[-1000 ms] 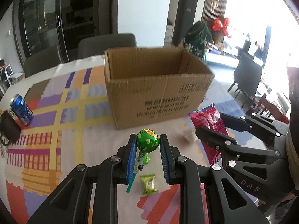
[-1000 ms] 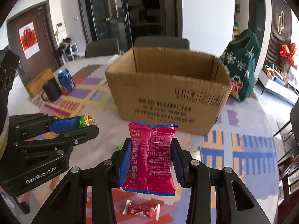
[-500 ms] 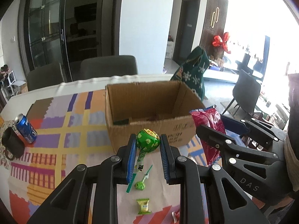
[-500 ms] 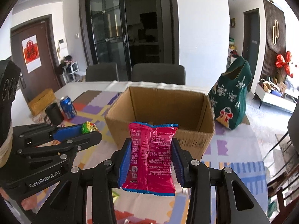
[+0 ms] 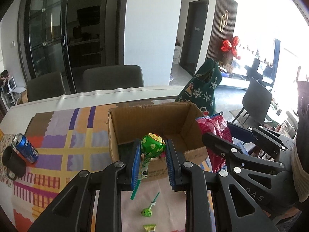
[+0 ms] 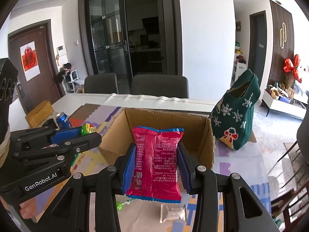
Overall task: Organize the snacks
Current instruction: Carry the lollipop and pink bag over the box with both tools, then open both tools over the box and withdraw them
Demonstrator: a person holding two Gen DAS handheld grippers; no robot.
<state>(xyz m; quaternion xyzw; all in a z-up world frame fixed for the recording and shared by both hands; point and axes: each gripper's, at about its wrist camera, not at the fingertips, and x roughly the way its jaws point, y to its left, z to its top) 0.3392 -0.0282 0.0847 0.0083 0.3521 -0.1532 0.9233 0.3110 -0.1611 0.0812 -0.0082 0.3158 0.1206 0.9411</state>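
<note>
My left gripper (image 5: 153, 152) is shut on a green lollipop (image 5: 152, 146) and holds it in the air just before the near wall of an open cardboard box (image 5: 154, 116). My right gripper (image 6: 155, 159) is shut on a pink snack bag (image 6: 156, 160), held upright above the near edge of the same box (image 6: 204, 135). In the right wrist view the left gripper (image 6: 90, 132) with the lollipop (image 6: 88, 129) is at the left. In the left wrist view the snack bag (image 5: 216, 127) is at the right. A dark packet lies inside the box.
On the table below lie a small green lollipop (image 5: 147, 211), a green candy (image 5: 149, 227) and a pale wrapped snack (image 6: 171, 213). A blue can (image 5: 26, 147) and black mug (image 5: 12, 162) stand left. A green stocking bag (image 6: 235, 112) stands right of the box. Chairs are behind.
Both grippers have risen and moved toward the box with their snacks. The view now looks down into the box, and the table candies lie farther below.
</note>
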